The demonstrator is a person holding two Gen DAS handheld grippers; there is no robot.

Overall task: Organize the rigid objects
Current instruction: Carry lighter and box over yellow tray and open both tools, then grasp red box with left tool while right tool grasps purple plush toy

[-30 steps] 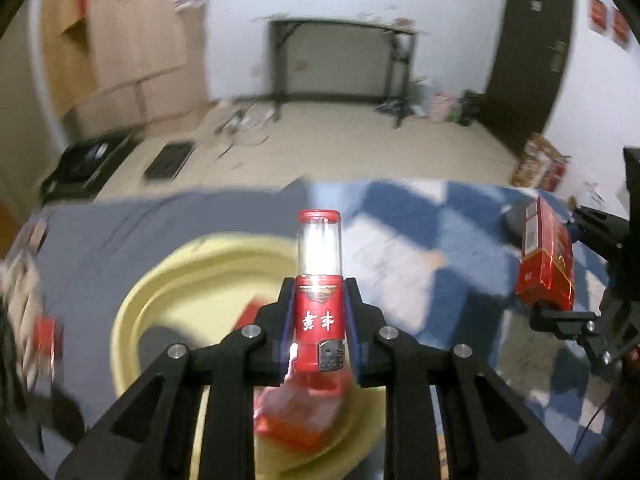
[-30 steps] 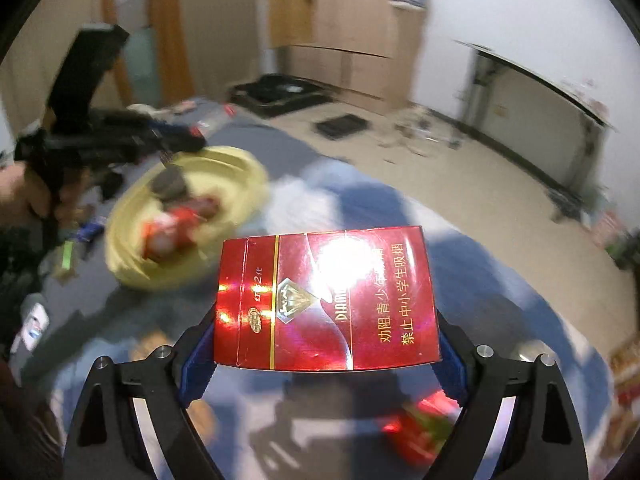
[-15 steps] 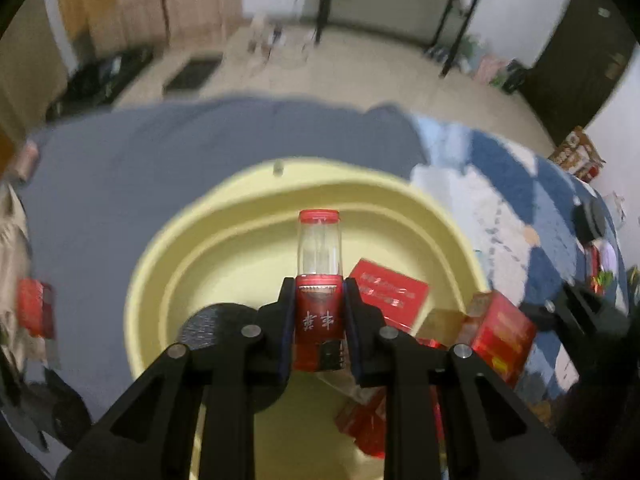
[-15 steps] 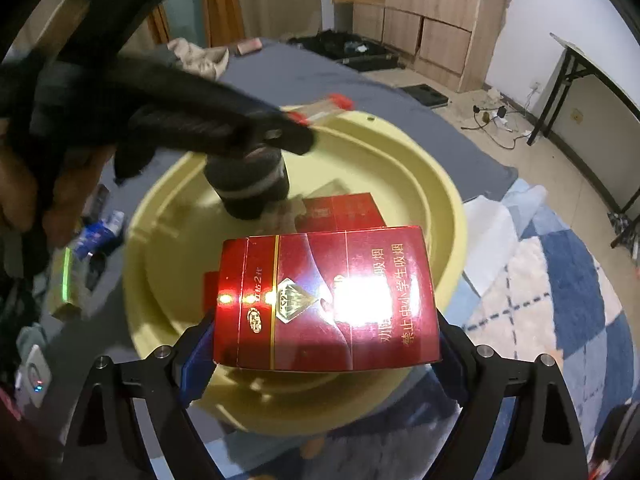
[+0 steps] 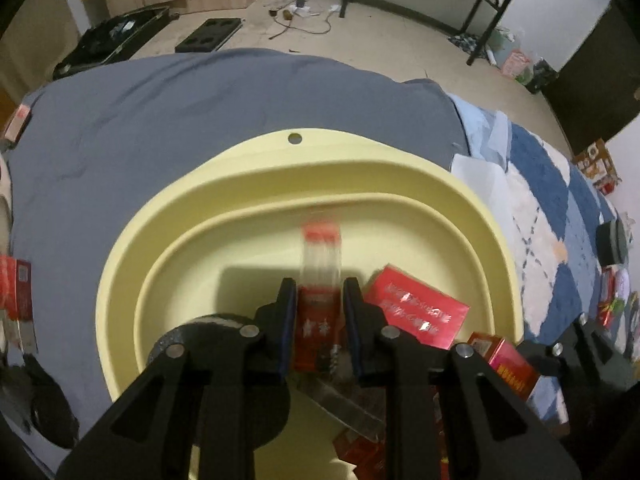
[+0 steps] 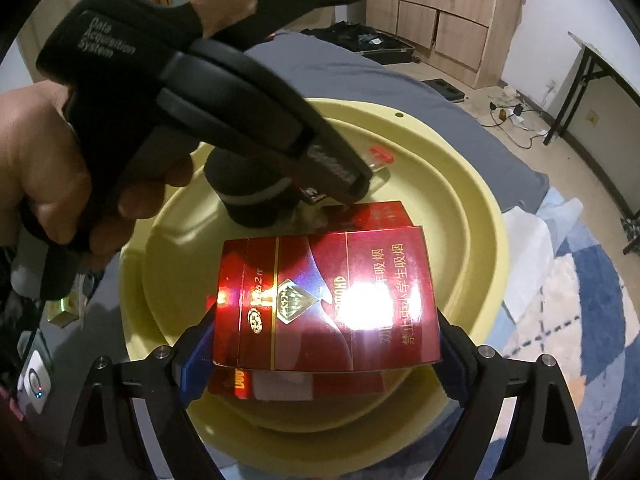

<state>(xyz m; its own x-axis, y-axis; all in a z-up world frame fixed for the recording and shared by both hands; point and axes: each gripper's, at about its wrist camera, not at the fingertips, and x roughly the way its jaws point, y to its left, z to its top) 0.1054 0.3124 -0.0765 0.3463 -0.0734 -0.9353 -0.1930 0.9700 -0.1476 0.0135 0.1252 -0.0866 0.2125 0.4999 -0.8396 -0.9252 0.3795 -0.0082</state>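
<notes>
Landmark: yellow basin (image 5: 304, 168), set on a grey-blue blanket (image 5: 160, 120).

Left of the basin's centre — a black round object (image 5: 192, 334) rests on the basin floor, partly under the left gripper (image 5: 319, 312). That gripper's jaws are opening; the red-and-clear lighter (image 5: 320, 280) sits between the pads, motion-blurred, a thin gap showing on either side, directly over the basin floor. The right-wrist view shows a hand (image 6: 48, 168) wrapped around the left gripper's handle.

Right of centre — a red flat pack (image 5: 416, 312) lies in the basin.

Right gripper (image 6: 326, 344): jaws wide and opening, the glossy red cigarette box (image 6: 324, 300) spanning pad to pad, above the basin's near side. Another red pack (image 6: 300, 386) lies just beneath it.
</notes>
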